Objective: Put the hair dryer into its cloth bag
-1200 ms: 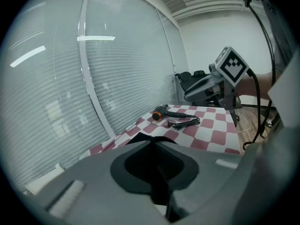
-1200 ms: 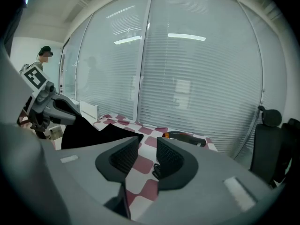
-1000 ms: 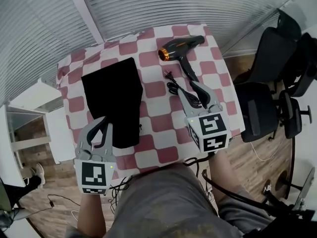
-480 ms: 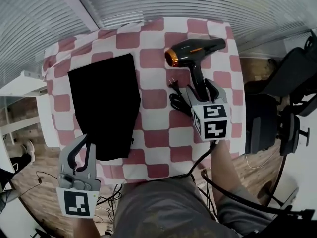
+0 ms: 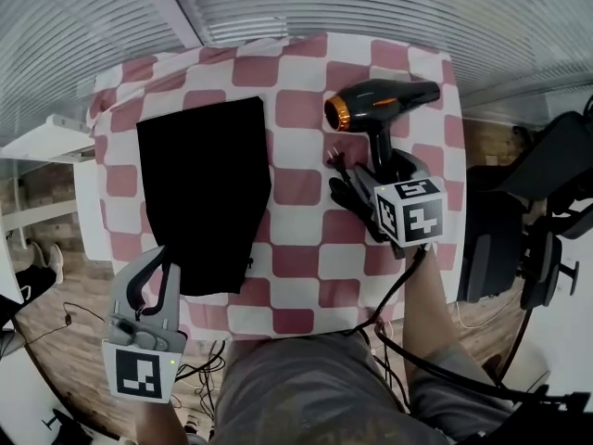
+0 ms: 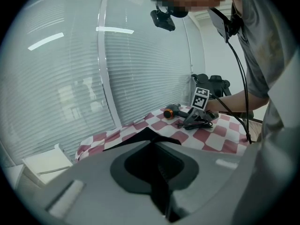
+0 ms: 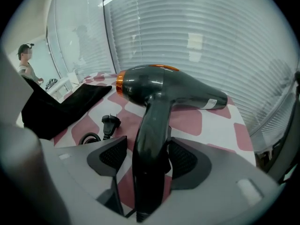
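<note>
The dark grey hair dryer point(image 5: 380, 102) with an orange nozzle ring lies on the far right of the checked table, handle toward me. My right gripper point(image 5: 384, 162) straddles that handle point(image 7: 150, 139). Its jaws have just been opening and stand open, with a gap at the left pad point(image 7: 111, 156). The black cord point(image 5: 352, 197) and plug point(image 7: 110, 122) lie left of it. The black cloth bag point(image 5: 204, 188) lies flat on the left half. My left gripper point(image 5: 162, 260) hovers at the bag's near left corner, shut and empty point(image 6: 152, 144).
The pink-and-white checked tablecloth point(image 5: 306, 244) covers a small table against a blinds-covered glass wall. Black office chairs point(image 5: 519, 221) stand to the right, a white shelf point(image 5: 46, 142) to the left. Cables trail on the wooden floor near my legs.
My right gripper has moved forward and down from over the cord to the dryer's handle, and its jaws have widened round it. The left gripper has stayed near the bag's front edge.
</note>
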`<state>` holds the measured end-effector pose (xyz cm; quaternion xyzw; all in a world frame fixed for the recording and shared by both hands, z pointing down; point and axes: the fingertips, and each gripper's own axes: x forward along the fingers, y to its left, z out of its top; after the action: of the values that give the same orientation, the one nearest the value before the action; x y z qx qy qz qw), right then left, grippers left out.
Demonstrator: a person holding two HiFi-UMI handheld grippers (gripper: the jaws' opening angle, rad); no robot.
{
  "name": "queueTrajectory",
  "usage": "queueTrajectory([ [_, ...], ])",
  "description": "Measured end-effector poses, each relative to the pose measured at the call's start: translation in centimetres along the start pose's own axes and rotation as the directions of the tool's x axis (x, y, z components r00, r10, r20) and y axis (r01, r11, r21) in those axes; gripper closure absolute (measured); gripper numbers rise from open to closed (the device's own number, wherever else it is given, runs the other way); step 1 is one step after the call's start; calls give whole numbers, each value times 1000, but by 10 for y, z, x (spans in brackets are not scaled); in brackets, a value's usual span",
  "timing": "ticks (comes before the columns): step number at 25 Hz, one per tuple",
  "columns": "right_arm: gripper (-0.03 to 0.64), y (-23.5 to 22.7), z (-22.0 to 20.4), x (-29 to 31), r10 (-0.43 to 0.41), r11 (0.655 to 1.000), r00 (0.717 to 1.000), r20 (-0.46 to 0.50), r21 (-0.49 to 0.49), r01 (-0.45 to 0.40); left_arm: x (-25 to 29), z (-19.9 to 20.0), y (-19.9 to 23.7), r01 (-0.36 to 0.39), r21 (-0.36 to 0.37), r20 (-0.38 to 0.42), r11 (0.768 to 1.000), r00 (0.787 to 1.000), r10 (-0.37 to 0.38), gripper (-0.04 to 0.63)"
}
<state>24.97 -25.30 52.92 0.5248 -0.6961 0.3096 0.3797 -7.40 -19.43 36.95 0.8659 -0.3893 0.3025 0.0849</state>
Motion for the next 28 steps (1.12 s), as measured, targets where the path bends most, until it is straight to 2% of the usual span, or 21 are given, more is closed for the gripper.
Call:
queueTrajectory([
  [1, 311, -1, 2, 1, 3, 1000, 1000, 8, 0, -3, 0, 1, 0, -2, 4, 10, 1000, 1000, 2, 580],
  [3, 394, -3, 7, 1, -8, 1000, 999, 37, 13, 8, 0, 4, 0, -17, 17, 29, 1000, 999, 16, 580],
  [8, 407, -1, 20, -22, -20, 1000, 992, 128, 0, 21, -8, 8, -9, -42, 48, 49, 998, 998, 39, 580],
  [13, 408, 23, 42, -50, 79, 995, 971, 226, -83, -62, -14, 12, -13, -61, 65, 54, 996, 997, 57, 580],
  [17, 408, 44, 59, -79, 169, 978, 946, 277, -169, -126, -20, 20, -16, -74, 27, 82, 997, 994, 71, 580],
  [19, 408, 57, 62, -93, 203, 967, 936, 288, -212, -144, -27, 18, -18, -77, 2, 77, 997, 994, 77, 580],
  [23, 408, 83, 65, -118, 268, 938, 915, 300, -297, -177, -40, 22, -17, -84, 9, 74, 996, 994, 83, 580],
  [28, 408, 117, 52, -140, 350, 893, 892, 286, -389, -226, -44, 26, -19, -46, -10, 78, 999, 996, 46, 579],
])
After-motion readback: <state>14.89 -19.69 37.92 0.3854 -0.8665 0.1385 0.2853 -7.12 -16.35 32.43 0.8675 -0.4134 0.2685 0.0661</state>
